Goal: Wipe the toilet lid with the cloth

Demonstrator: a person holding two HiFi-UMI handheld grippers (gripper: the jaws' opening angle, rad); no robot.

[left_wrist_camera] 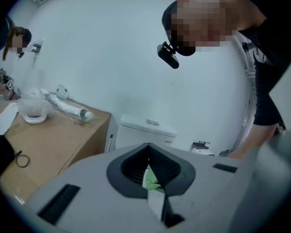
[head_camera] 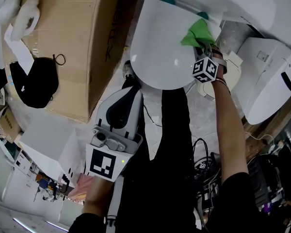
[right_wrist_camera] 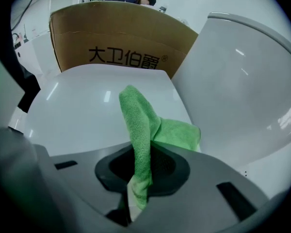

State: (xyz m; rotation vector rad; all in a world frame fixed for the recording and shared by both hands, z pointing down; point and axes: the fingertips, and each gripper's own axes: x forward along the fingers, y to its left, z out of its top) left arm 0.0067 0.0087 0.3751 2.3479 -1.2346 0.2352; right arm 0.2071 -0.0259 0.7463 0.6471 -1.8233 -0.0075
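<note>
**One pinched fold, little cloth lying flat**

Right hand-held gripper (head_camera: 203, 46) clamps the green cloth (head_camera: 198, 34) on the toilet lid (head_camera: 160, 47), upper right of frame, beside the tank (head_camera: 223, 1). Bunched so, a stroke may tug it loose or scrape plastic. Its long axis follows the jaws, free end tankward. Left hand-held gripper (left_wrist_camera: 148, 152), lower left, is closed, empty.

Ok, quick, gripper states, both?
Left gripper: jaws together, small pale green bit between them, cannot tell what.
Right gripper: shut on the green cloth, resting on the toilet lid.

Bright even light, glare on toilet lid (right_wrist_camera: 80, 111).
</note>
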